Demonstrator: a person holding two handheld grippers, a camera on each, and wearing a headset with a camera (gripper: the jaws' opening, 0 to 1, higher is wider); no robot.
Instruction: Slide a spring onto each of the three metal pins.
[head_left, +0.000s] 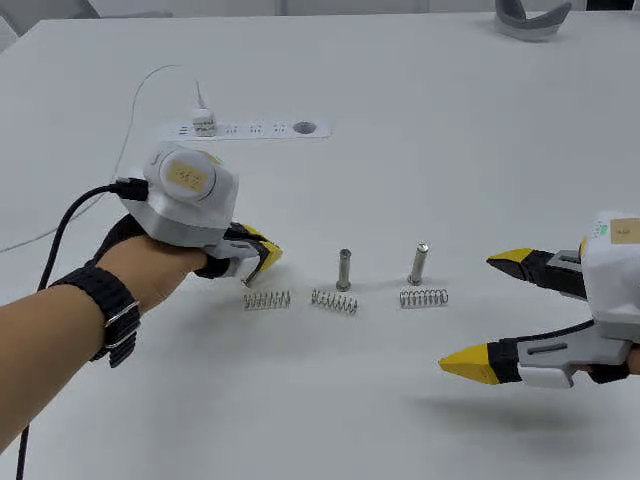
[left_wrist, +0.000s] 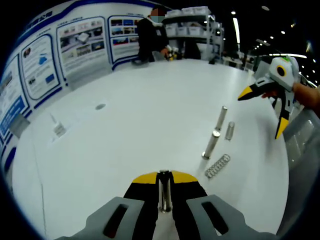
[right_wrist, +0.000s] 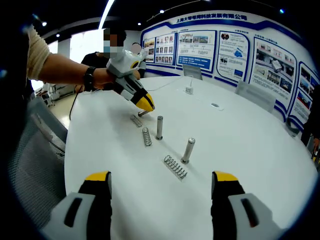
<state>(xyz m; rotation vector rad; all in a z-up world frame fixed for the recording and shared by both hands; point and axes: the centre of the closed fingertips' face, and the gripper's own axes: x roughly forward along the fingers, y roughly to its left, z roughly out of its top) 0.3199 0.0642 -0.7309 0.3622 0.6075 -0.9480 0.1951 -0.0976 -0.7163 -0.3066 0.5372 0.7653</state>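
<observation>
Left gripper (left_wrist: 164, 176), clamped pin (left_wrist: 164, 197) angled down

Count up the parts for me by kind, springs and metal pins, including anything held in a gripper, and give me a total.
springs: 3, all lying on the table
metal pins: 3, two standing, one held in the left gripper
total: 6

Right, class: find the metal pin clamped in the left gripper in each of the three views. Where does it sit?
Head view: pin pokes down from the left gripper, left of centre.
Left gripper view: pin bottom centre, between the jaws.
Right gripper view: pin upper left of centre, at the yellow tips.
Shared landmark: the left gripper holding it.
</observation>
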